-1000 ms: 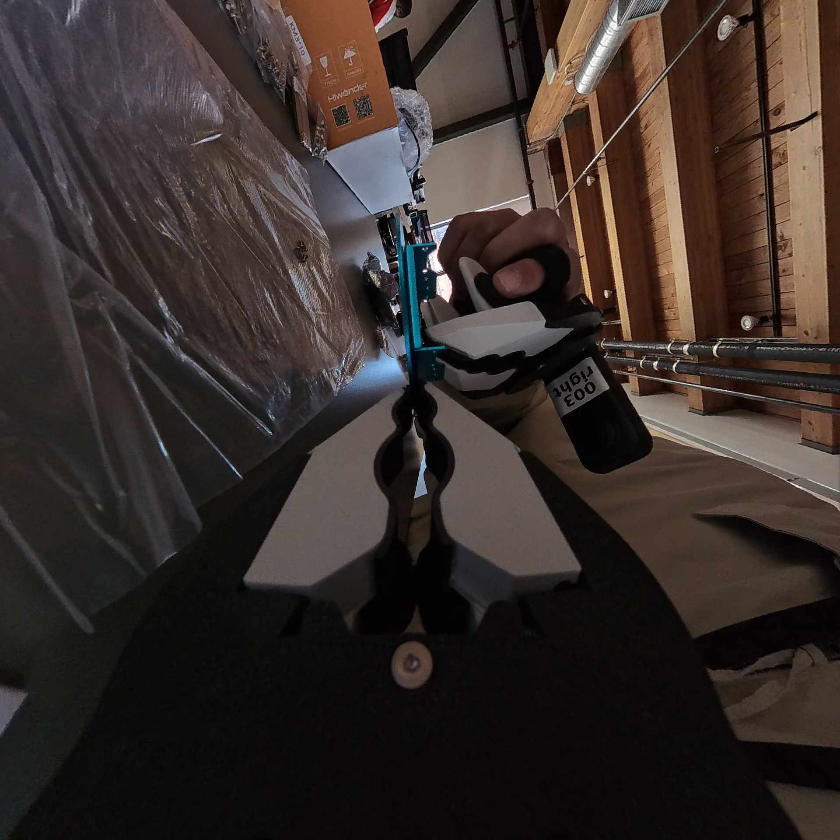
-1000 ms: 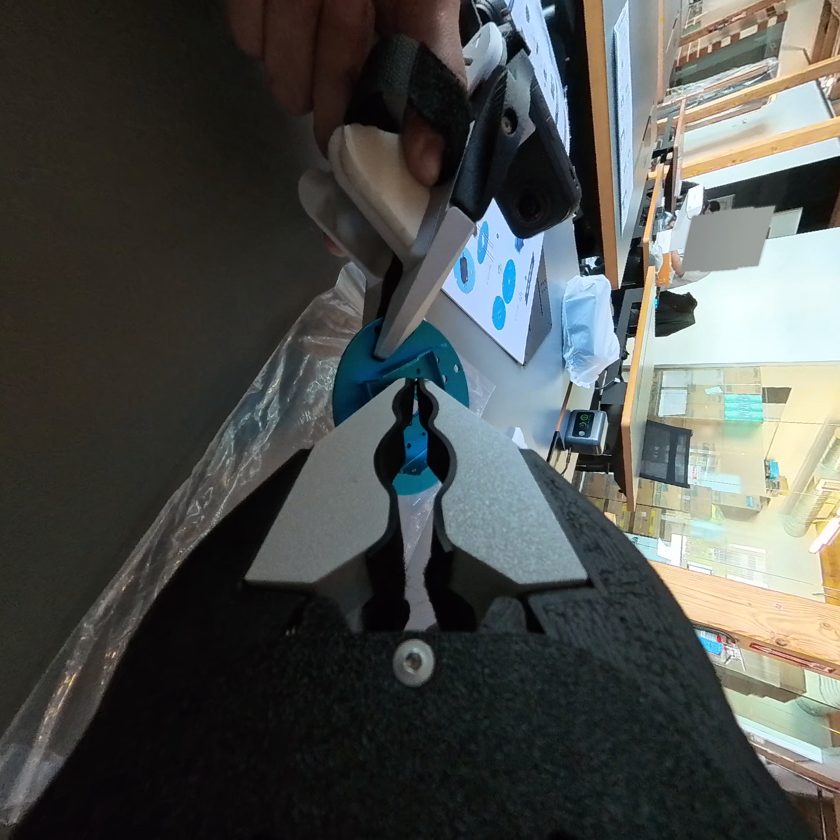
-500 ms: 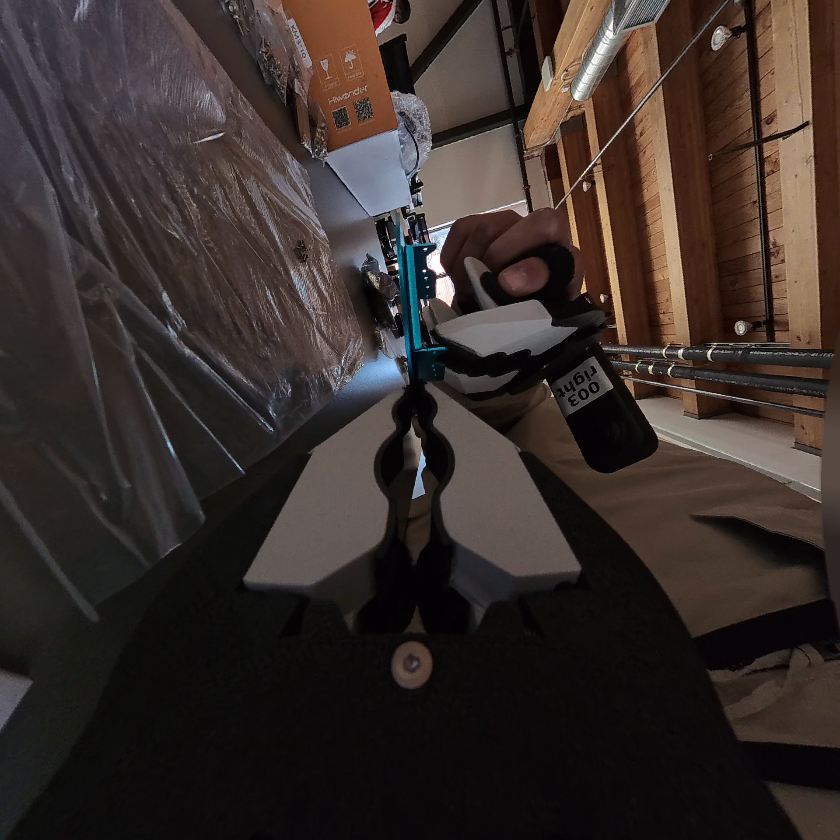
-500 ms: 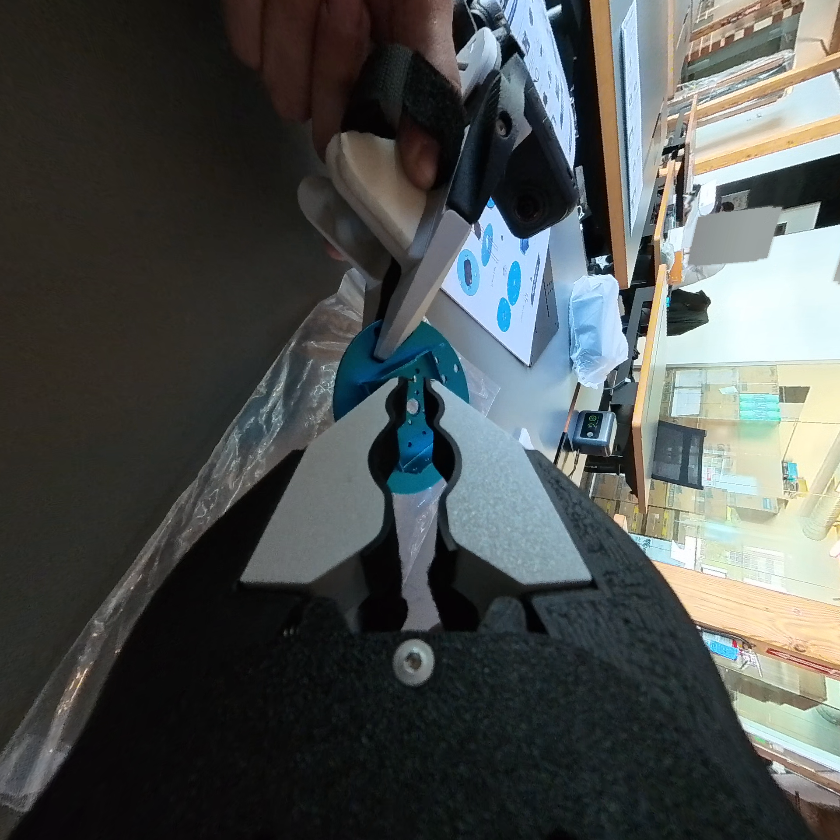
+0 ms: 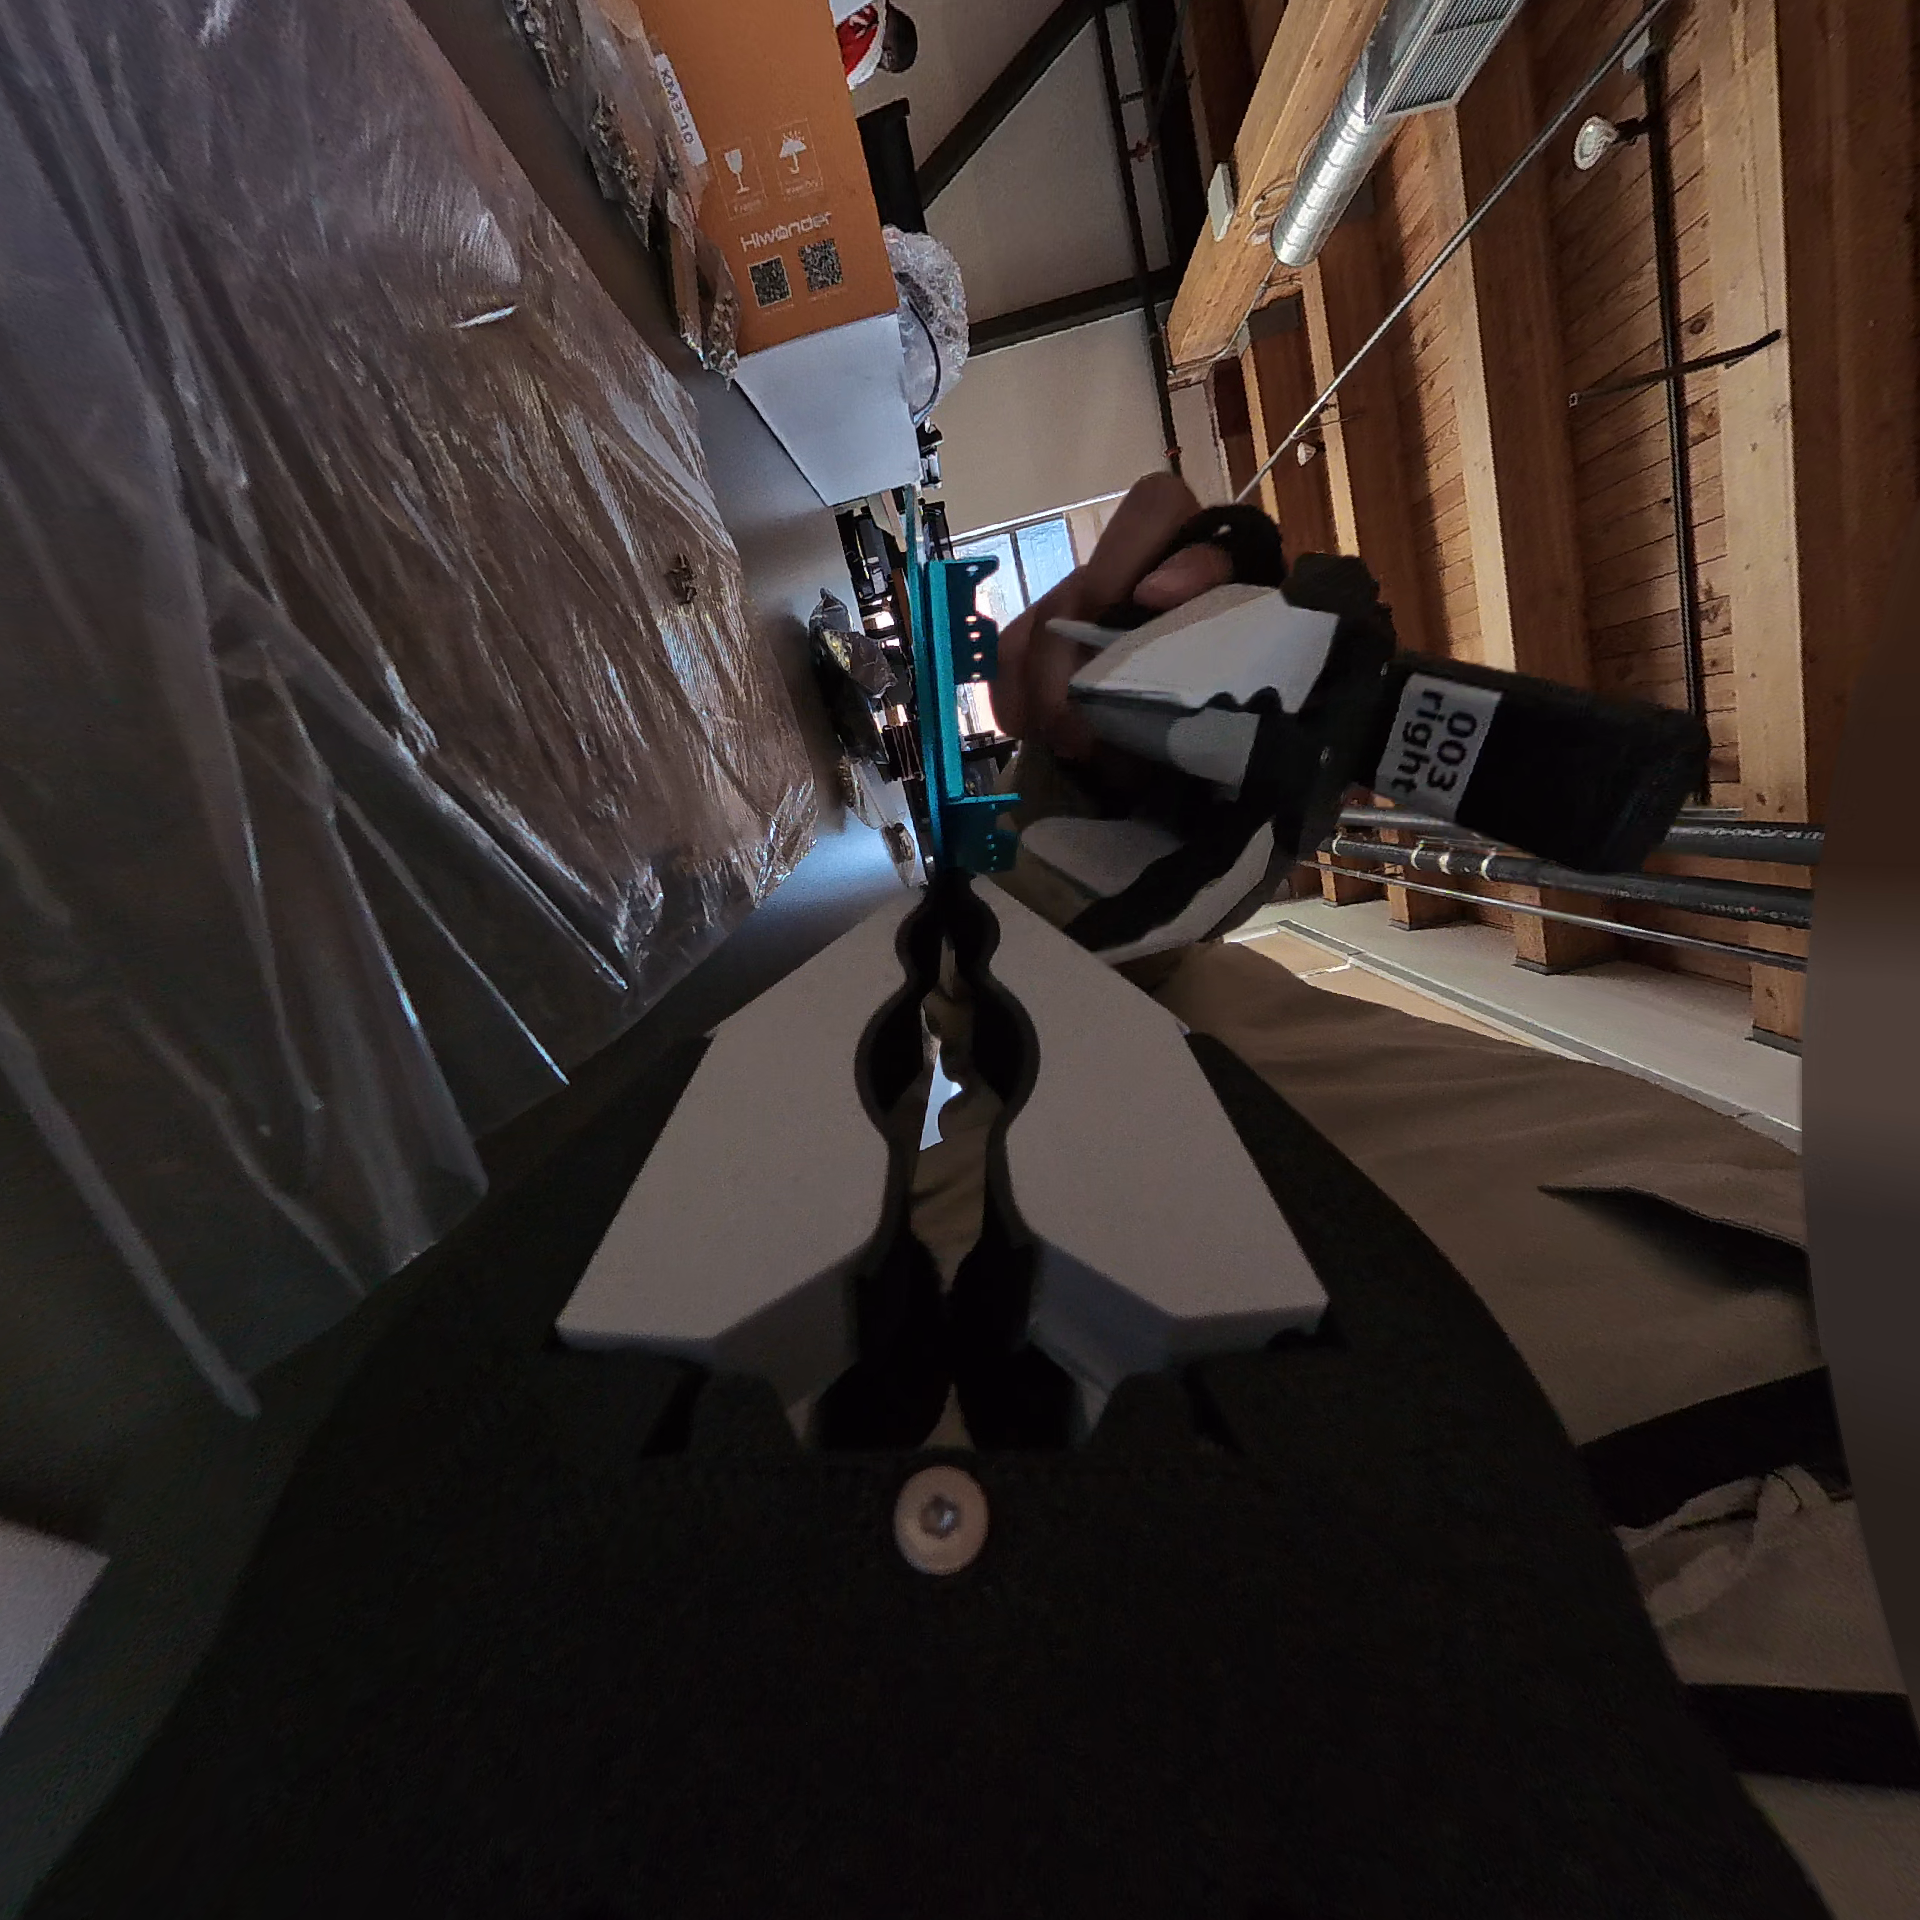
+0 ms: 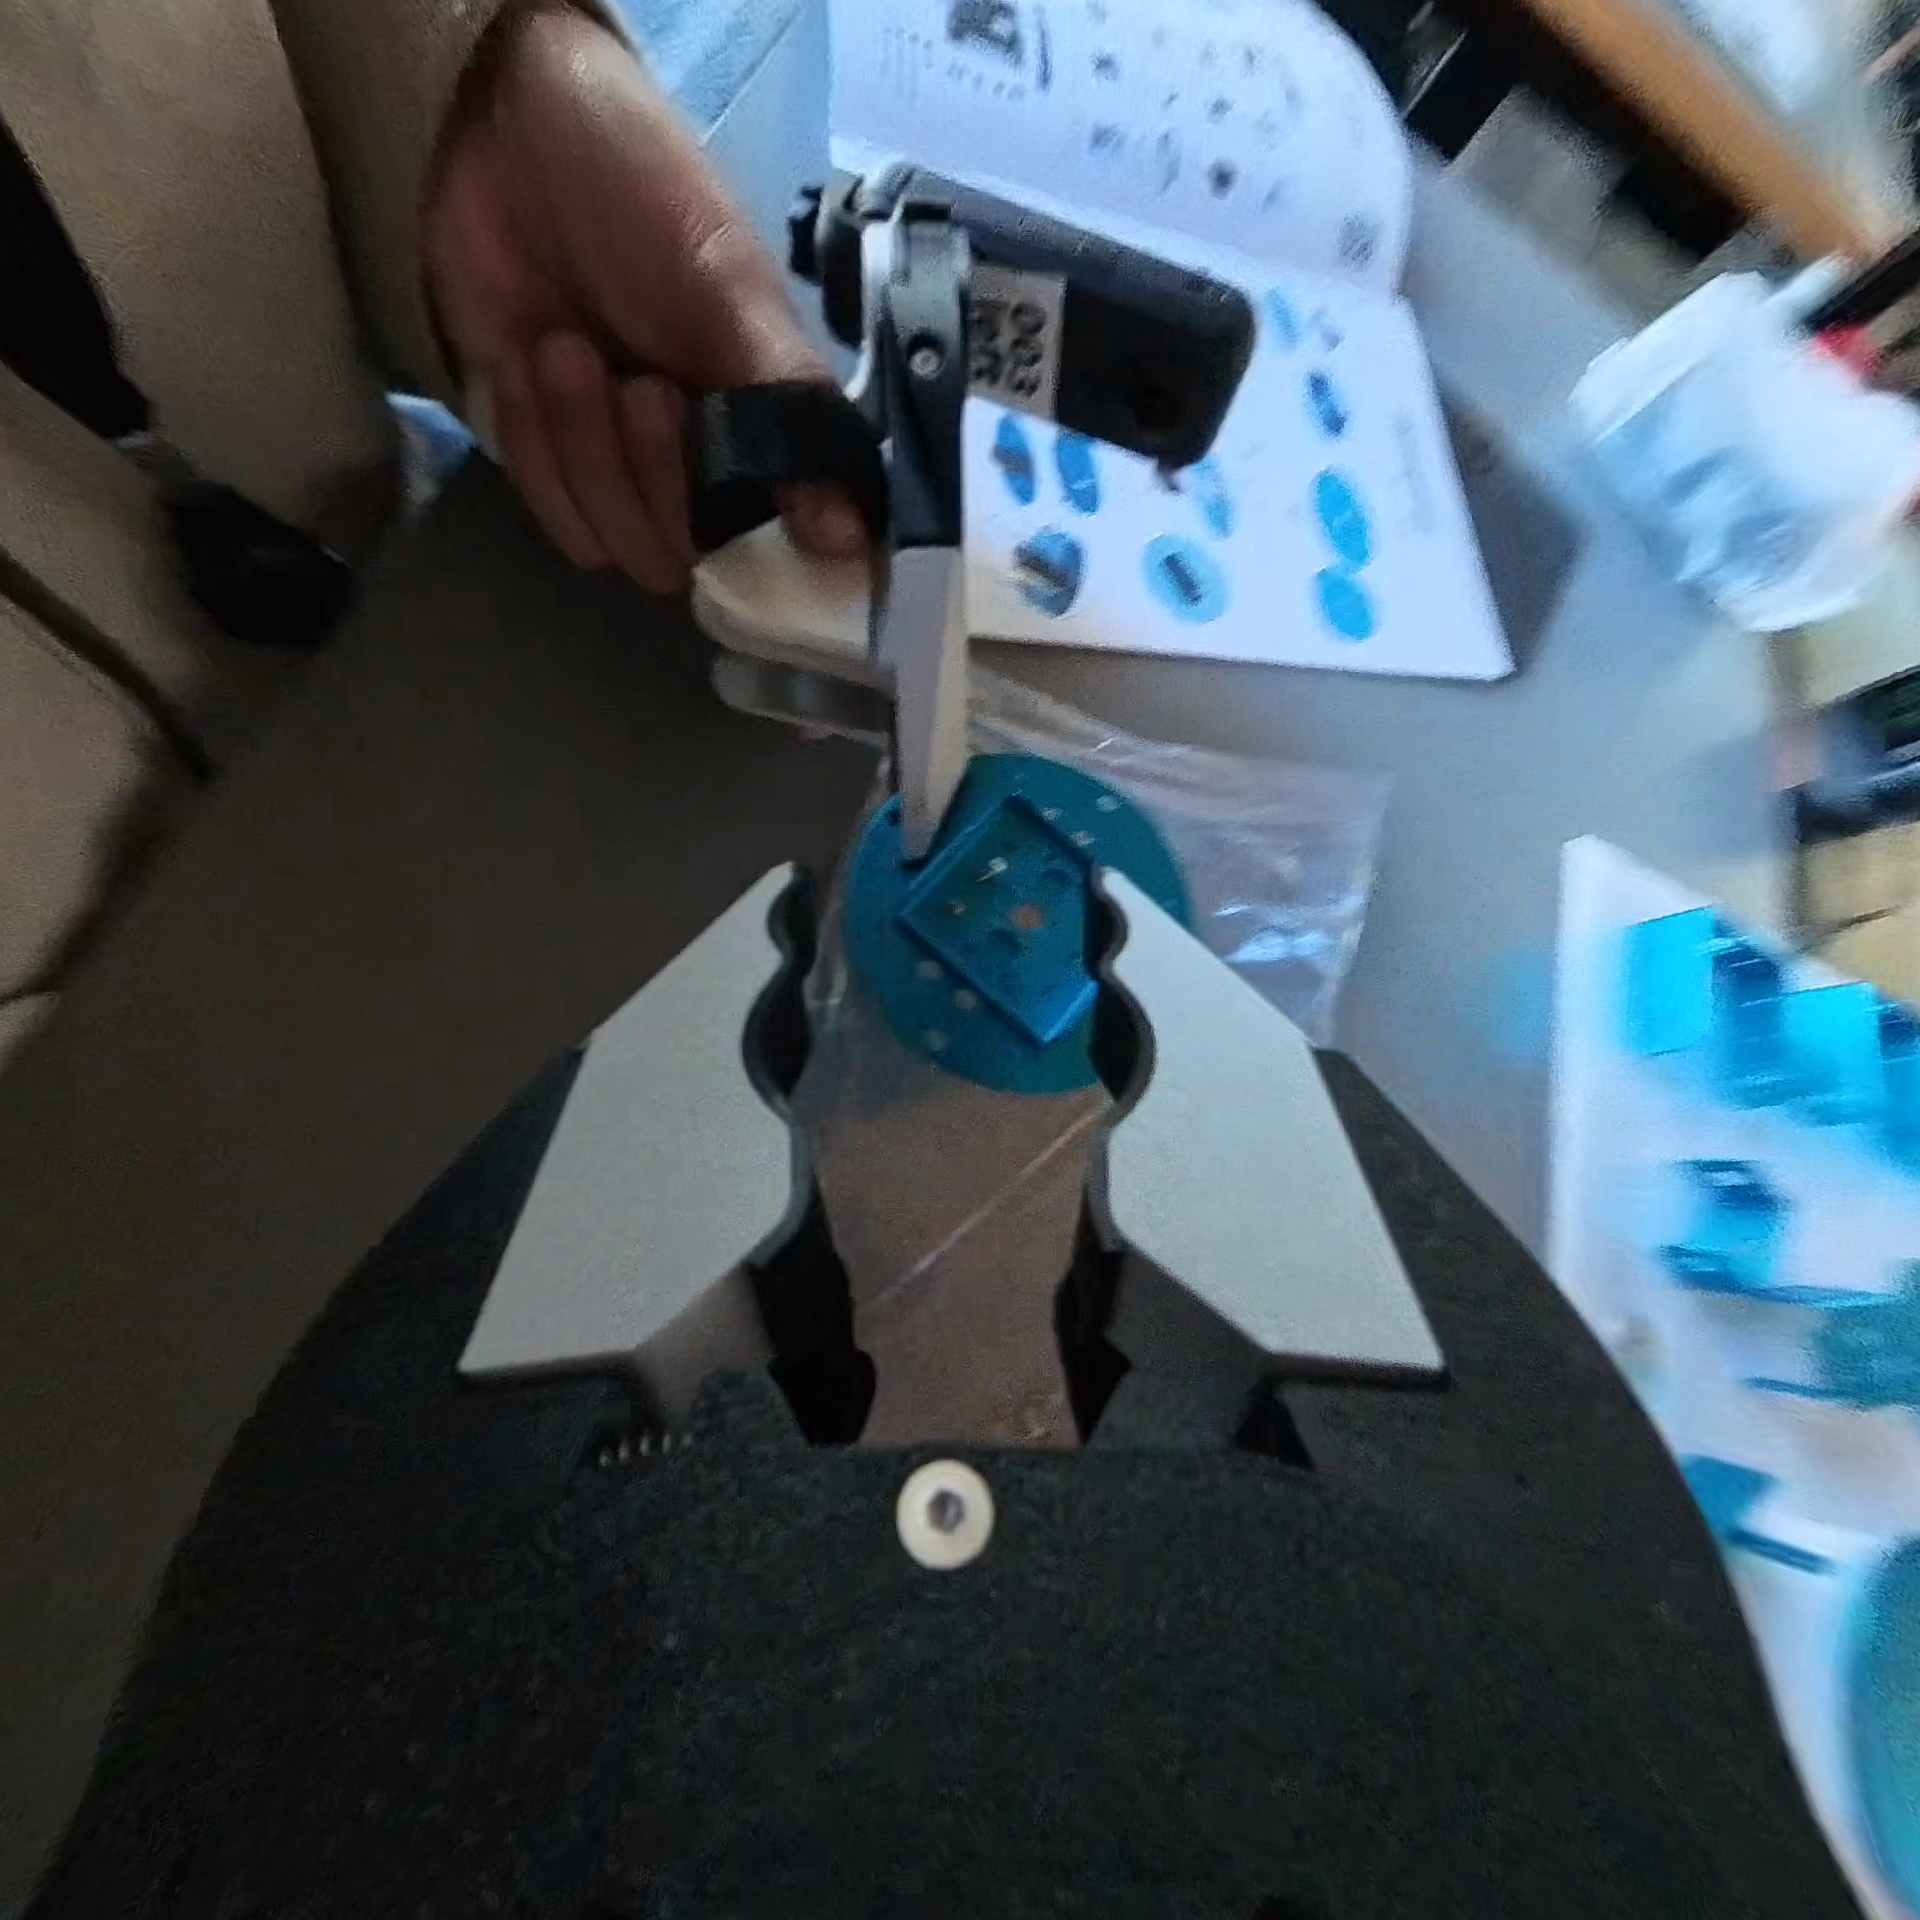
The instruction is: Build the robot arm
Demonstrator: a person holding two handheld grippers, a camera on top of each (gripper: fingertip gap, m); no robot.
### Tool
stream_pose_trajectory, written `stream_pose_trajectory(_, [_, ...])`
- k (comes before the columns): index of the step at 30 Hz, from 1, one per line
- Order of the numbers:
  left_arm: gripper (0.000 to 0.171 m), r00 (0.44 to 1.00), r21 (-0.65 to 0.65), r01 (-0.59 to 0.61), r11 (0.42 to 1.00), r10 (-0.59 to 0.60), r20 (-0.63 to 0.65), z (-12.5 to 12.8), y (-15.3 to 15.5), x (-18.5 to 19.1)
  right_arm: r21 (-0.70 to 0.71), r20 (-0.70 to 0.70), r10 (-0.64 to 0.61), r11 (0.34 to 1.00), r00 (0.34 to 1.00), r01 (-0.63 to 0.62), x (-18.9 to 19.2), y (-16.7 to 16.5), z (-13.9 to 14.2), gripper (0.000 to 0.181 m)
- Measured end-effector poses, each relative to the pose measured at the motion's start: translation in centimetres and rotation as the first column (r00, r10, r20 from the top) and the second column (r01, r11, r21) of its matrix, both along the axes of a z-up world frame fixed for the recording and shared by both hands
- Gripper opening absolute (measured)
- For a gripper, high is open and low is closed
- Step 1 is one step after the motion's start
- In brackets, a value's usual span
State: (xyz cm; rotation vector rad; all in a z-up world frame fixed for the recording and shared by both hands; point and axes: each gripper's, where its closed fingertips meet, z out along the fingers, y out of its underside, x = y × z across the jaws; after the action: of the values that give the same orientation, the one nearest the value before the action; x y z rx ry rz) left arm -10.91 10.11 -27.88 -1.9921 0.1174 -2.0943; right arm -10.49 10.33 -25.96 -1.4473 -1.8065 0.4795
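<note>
A blue round metal disc (image 6: 914,987) with a square blue bracket (image 6: 997,925) fixed on its face is held in the air. In the left wrist view it shows edge-on (image 5: 940,717). My left gripper (image 5: 945,899) is shut on the disc's rim; in the right wrist view it (image 6: 923,831) comes down from above, held by a hand (image 6: 582,343). My right gripper (image 6: 945,894) is open, its fingers spread to either side of the disc and bracket. In the left wrist view it (image 5: 1049,764) stands just right of the bracket. The right wrist view is motion-blurred.
A white instruction sheet with blue pictures (image 6: 1247,499) and a clear plastic bag (image 6: 1257,831) lie on the grey table. A white tray of blue parts (image 6: 1714,1091) is at the right. An orange cardboard box (image 5: 779,187) and plastic wrap (image 5: 364,520) line the left. My left and right fingertips are right by each other.
My right gripper has opened wide and let go of the blue bracket, and it has swung round to face the disc. My left gripper has kept its hold.
</note>
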Motion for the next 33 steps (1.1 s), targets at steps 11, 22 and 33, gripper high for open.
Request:
stream_pose_trajectory(11, [0.0,1.0,-0.013,0.004,1.0,-0.004,0.007,-0.1,0.0,0.0,0.288,0.209,0.074,0.948,0.975,-0.133,-0.6,-0.4,-2.8,0.057])
stream_pose_trajectory(22, [0.0,1.0,-0.012,0.001,1.0,-0.001,0.005,-0.1,0.1,0.0,0.307,0.209,0.084,0.94,0.974,-0.147,-0.6,-0.5,-2.9,0.049])
stream_pose_trajectory(33, [0.0,1.0,-0.016,0.002,1.0,-0.002,0.004,-0.1,0.0,0.0,0.317,0.21,0.075,0.938,0.975,-0.141,-0.5,-0.6,-3.1,0.051])
